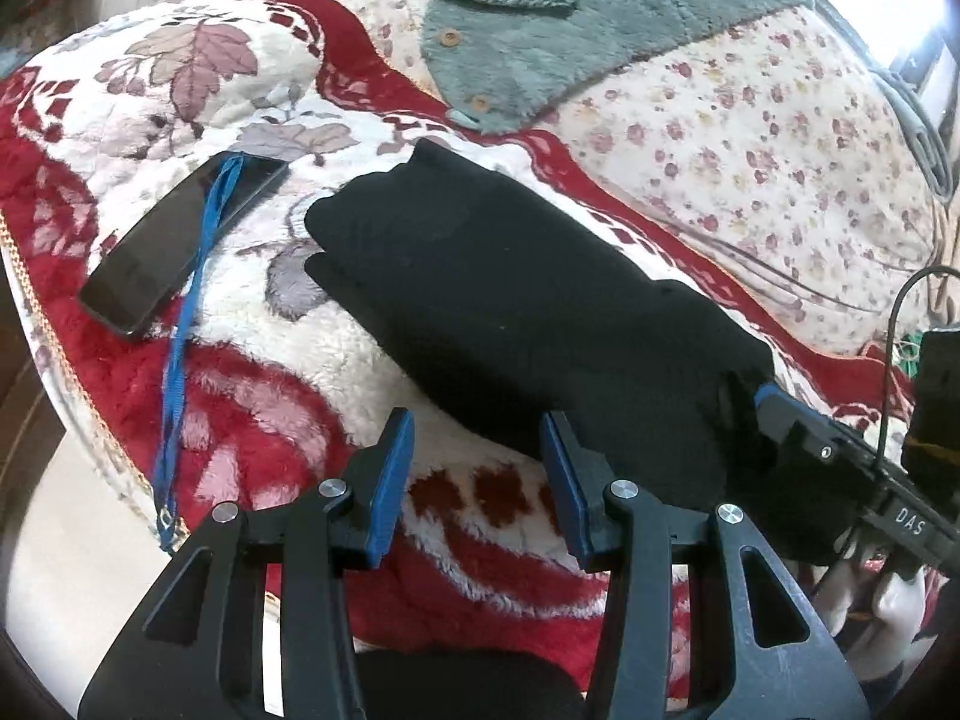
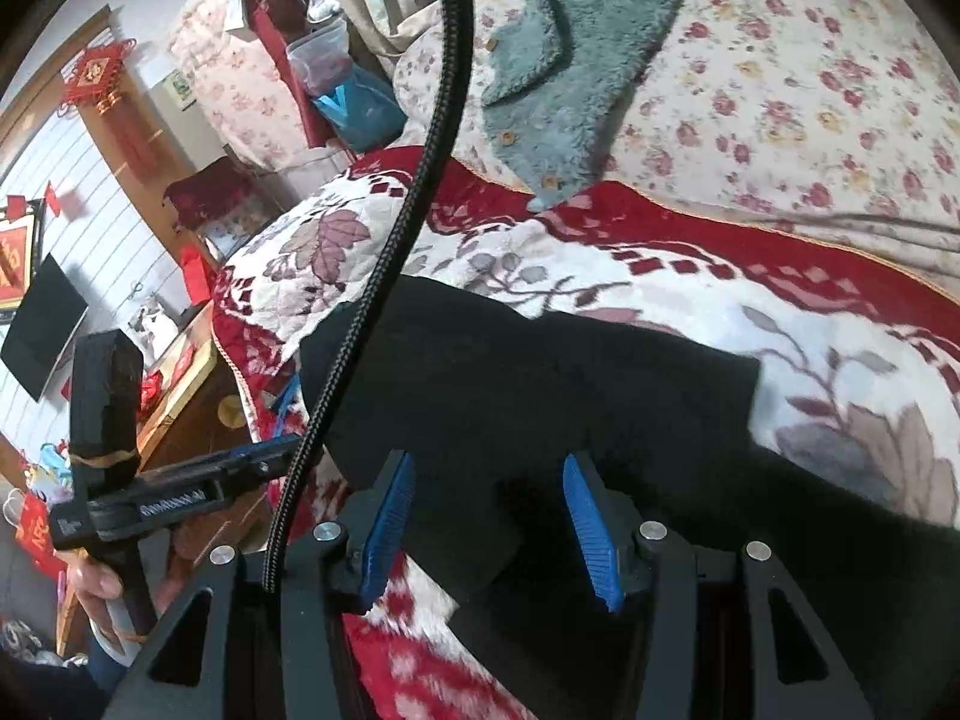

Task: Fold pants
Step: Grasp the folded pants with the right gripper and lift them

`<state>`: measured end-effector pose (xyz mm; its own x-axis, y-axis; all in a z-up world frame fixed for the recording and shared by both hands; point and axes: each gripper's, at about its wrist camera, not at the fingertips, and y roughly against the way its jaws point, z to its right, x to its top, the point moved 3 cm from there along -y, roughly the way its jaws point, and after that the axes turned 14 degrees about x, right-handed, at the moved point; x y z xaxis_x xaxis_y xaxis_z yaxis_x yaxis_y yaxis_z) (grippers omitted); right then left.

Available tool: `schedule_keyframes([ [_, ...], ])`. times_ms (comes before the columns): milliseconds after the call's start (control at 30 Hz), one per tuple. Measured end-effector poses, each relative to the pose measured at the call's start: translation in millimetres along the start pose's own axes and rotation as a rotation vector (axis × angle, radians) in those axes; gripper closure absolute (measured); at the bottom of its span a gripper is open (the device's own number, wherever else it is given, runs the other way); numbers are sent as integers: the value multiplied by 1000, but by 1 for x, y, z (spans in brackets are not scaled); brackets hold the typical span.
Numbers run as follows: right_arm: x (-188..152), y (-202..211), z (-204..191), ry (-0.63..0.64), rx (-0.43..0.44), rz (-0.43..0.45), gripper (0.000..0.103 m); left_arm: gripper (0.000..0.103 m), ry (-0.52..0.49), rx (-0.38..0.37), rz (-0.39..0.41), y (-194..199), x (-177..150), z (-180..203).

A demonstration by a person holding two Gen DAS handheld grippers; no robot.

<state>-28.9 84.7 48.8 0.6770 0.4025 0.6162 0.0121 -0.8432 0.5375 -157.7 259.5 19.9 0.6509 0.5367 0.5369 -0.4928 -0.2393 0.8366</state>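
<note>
On the left side of the bed, a dark phone lay flat on the plush blanket, with a blue lanyard crossing it, probably put aside so it would not disturb the work. Next to it, near the middle, the black pants rested on the blanket as a thick, soft bundle, already folded into a long shape with rounded corners. The left tongs hovered just before the near edge of the pants, half open, with nothing between the blue ribbed pads; I think it was waiting to press or take the edge. Further right, the right tongs stood also about half open, with a black fold of the pants between the pads, but I could not tell whether they really pinched it. Behind, a fluffy grey-green garment with wooden buttons lay on the flowered sheet.
</note>
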Motion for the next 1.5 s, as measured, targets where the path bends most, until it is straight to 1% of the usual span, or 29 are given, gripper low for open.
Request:
schedule_keyframes([
  [133,8,-10,-8,58,-4,-1,53,60,9,11,11,-3,2,-4],
  [233,12,-18,-12,93,-9,-19,53,60,19,22,15,-5,3,-6],
  [333,19,-29,-15,115,-7,-42,53,60,25,16,9,-7,4,-8],
  [467,27,-36,-16,122,4,-47,53,60,37,3,2,-9,5,-10],
  [633,42,-54,-20,164,10,-74,53,60,117,-52,-16,-12,9,-21],
  [700,48,-62,-22,185,26,-89,53,60,145,-59,-17,-12,11,-23],
  [833,65,-85,-26,259,33,-120,52,59,195,-69,-3,-13,15,-29],
  [900,72,-98,-27,287,40,-154,49,51,212,-76,-11,-17,17,-31],
  [933,76,-106,-27,298,38,-173,45,50,224,-83,-17,-20,18,-32],
  [967,79,-114,-27,312,31,-193,43,50,230,-88,-19,-22,19,-32],
  [1033,87,-129,-27,331,10,-233,43,50,231,-93,-19,-26,21,-31],
  [1167,102,-156,-22,341,17,-288,43,46,228,-104,-34,-38,23,-28],
  [1233,107,-174,-17,330,26,-332,43,41,233,-119,-39,-41,24,-28],
  [1267,110,-181,-15,325,35,-347,43,37,236,-130,-42,-42,25,-27],
  [1333,113,-193,-12,309,65,-376,43,34,230,-136,-48,-44,27,-25],
  [1400,115,-202,-12,295,135,-400,45,34,228,-133,-50,-45,28,-23],
  [1433,114,-204,-14,302,154,-405,53,34,231,-135,-52,-46,28,-23],
  [1500,112,-211,-14,329,145,-411,58,34,249,-173,-46,-48,30,-24],
])
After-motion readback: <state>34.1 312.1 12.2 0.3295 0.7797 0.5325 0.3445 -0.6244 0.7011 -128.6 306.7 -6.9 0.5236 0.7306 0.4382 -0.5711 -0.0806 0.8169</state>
